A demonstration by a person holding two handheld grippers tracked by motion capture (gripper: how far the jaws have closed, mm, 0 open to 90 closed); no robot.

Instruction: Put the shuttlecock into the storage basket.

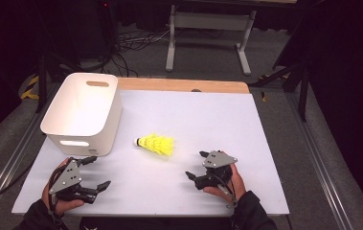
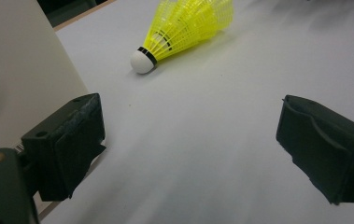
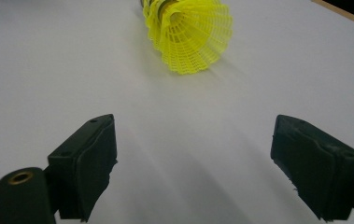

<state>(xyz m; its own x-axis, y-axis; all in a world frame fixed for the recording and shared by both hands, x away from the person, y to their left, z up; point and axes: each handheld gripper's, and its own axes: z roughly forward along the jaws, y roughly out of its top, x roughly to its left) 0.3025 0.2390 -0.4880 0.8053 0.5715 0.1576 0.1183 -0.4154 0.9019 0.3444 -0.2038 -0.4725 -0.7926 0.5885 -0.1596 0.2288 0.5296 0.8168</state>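
Both the left gripper (image 1: pixel 94 171) and right gripper (image 1: pixel 197 167) are sitting with jaws spread, empty; the featherlight, crushable yellow plastic-skirted shuttlecock (image 1: pixel 156 144) at frame centre probably wants gentle pinching near its white cork.

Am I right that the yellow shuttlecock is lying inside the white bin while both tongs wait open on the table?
Not quite. The high view shows the yellow shuttlecock lying on the white table, beside the white bin, not inside it. The rest holds: the left tongs and right tongs are both open.
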